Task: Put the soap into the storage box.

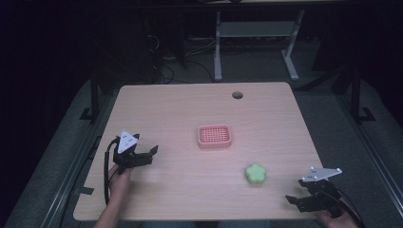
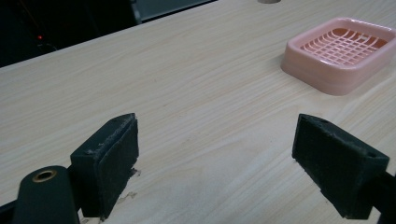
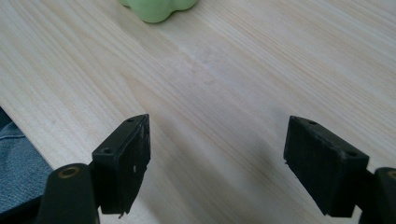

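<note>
A pink slotted soap dish (image 1: 215, 136) sits near the middle of the wooden table (image 1: 190, 109). A green flower-shaped soap (image 1: 255, 174) lies to its right, closer to the front edge. My left gripper (image 1: 147, 153) is held low at the left side of the table, open and empty; in its own view the left gripper (image 2: 215, 163) has the pink dish (image 2: 341, 51) ahead at upper right. My right gripper (image 1: 297, 199) hovers at the front right corner, open and empty; in the right gripper view (image 3: 217, 163) the green soap (image 3: 156, 8) sits at the top edge.
A round cable hole (image 1: 237, 95) is set in the table's far side. Beyond the table stand a white desk frame (image 1: 256, 42) and loose cables on a dark floor. Blue trouser cloth (image 3: 14, 163) shows past the table's front edge.
</note>
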### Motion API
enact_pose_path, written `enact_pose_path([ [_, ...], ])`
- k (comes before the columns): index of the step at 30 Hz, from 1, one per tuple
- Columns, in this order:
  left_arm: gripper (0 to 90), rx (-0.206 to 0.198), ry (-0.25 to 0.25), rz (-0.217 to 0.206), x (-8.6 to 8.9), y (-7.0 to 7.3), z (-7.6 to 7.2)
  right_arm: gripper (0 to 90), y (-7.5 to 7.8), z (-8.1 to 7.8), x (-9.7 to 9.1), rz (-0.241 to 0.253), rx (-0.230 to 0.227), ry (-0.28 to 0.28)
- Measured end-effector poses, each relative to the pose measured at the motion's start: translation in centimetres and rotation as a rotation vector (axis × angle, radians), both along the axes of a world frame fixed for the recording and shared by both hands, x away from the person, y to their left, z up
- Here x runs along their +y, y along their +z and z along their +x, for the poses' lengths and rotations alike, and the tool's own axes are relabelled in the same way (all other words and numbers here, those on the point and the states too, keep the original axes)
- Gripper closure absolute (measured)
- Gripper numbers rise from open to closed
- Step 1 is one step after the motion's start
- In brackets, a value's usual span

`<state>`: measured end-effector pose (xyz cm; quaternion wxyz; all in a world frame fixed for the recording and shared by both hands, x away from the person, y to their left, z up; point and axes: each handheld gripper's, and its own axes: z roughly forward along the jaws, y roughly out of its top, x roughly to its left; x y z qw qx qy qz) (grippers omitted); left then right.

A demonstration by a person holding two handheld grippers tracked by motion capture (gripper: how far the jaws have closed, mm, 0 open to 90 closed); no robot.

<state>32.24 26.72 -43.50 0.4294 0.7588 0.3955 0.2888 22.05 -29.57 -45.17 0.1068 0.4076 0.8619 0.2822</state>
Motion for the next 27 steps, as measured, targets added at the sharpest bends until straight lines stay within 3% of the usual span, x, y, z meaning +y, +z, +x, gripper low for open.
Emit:
enact_pose_path([
  [11,14.3,0.0,-0.009,0.002,-0.2,-0.1,0.0,22.4,1.0,0.3,1.5,-0.043,-0.018,0.04],
  [27,14.3,-0.003,-0.006,0.009,-0.2,0.0,0.0,22.3,2.0,1.7,3.5,-0.066,0.033,0.102],
])
